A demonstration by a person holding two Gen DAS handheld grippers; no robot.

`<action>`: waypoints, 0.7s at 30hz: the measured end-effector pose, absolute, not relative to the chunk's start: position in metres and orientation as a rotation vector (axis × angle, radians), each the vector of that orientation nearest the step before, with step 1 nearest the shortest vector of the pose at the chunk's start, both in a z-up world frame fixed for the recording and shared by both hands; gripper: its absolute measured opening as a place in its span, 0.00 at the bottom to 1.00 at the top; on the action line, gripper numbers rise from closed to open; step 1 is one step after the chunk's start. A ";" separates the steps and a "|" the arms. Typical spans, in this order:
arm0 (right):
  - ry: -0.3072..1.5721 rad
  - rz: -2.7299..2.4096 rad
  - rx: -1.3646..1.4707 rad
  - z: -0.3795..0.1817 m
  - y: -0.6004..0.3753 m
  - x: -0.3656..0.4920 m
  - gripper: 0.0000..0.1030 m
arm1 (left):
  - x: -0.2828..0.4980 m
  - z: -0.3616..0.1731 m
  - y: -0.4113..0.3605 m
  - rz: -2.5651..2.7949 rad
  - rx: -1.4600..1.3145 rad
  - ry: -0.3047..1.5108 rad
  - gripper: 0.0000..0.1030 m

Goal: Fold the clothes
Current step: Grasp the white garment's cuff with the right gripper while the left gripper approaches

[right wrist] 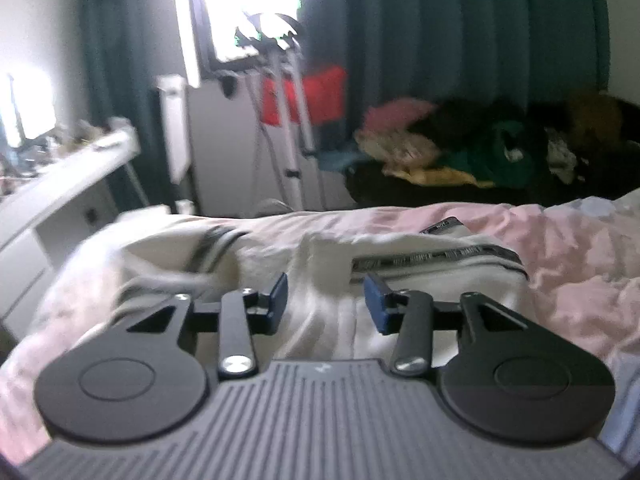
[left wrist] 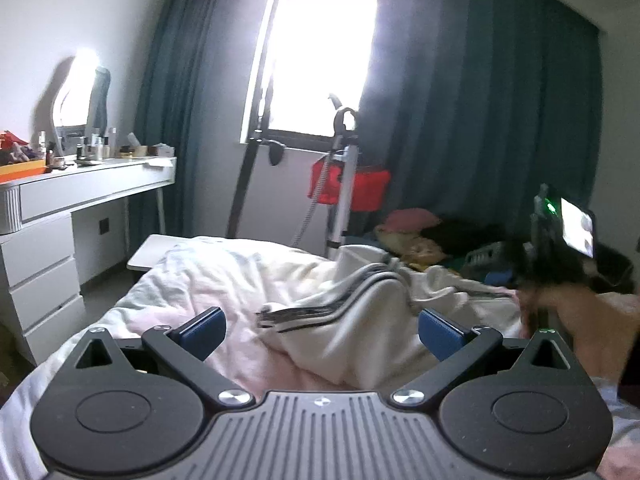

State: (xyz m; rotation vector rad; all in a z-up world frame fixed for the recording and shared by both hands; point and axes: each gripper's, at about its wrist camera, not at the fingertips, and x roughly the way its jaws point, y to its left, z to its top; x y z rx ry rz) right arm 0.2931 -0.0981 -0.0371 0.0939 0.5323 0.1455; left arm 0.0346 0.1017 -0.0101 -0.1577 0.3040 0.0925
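I am holding my right gripper (right wrist: 326, 300) low over a cream-white garment with dark lettered stripe bands (right wrist: 400, 268), which is lying rumpled on the pale pink bed cover (right wrist: 568, 256). The blue-padded fingers (right wrist: 278, 292) are standing partly apart, and a raised fold of the garment is sitting between them; no pad is pressing on it. Beyond the garment, a heap of coloured clothes (right wrist: 460, 152) is lying against the dark teal curtain (right wrist: 440, 28). Left of that heap, a silver metal stand with a red bag (right wrist: 316, 92) is standing under the bright window (right wrist: 248, 0). Far left of the garment, a white dressing table (right wrist: 60, 184) is blurring.
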 end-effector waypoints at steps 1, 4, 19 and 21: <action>0.537 0.141 0.094 -0.038 -0.096 0.308 0.43 | 0.040 -0.014 0.107 0.092 -0.175 0.305 1.00; 0.550 0.139 0.082 -0.041 -0.084 0.343 0.41 | 0.058 -0.028 0.122 0.079 -0.219 0.328 1.00; 0.643 0.012 -0.120 -0.055 -0.051 0.384 0.13 | 0.101 -0.063 0.127 0.015 -0.373 0.394 1.00; 0.595 0.020 -0.089 -0.036 -0.063 0.362 0.12 | 0.098 -0.061 0.121 0.008 -0.356 0.383 1.00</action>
